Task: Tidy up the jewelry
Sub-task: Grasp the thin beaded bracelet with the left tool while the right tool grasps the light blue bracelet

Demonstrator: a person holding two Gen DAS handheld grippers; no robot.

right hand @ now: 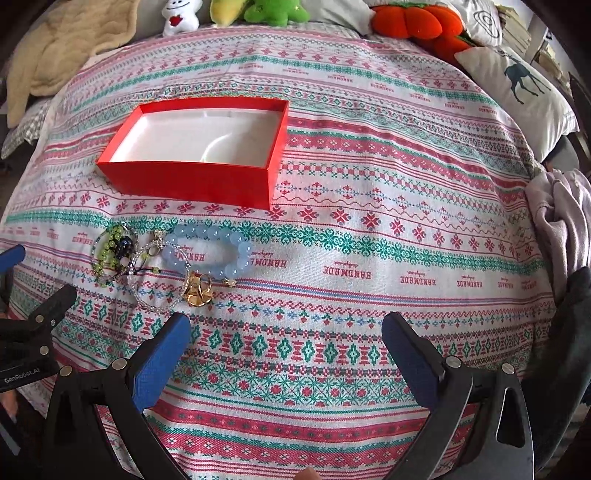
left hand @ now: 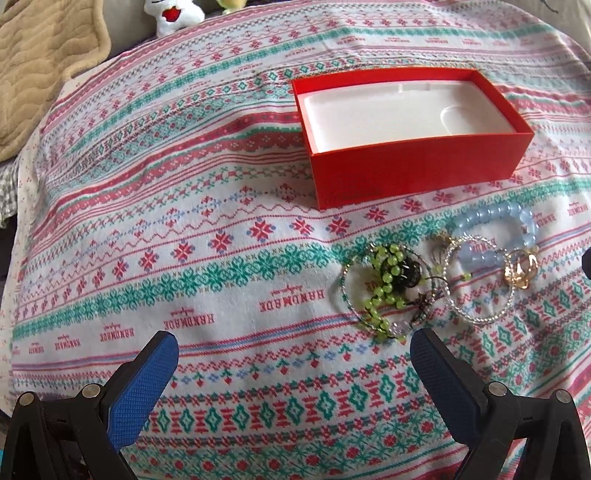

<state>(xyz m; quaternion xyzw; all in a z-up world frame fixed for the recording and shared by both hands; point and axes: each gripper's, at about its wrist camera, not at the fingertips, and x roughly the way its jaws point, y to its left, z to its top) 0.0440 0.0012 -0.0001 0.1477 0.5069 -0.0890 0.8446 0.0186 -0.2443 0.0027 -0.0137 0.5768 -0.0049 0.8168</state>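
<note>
A beige blanket [right hand: 55, 55] lies far left on the bed, beside plush toys [right hand: 255, 9] and a deer pillow [right hand: 517, 92]. On the patterned cloth [right hand: 369, 240] sits an open red box [right hand: 192, 181]; the jewelry [right hand: 173, 262] lies just before it. Left gripper [left hand: 293, 354] and right gripper [right hand: 286, 339] hover with fingers spread, holding nothing.

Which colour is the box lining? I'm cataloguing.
White, inside the red box; clearest in the right wrist view.
</note>
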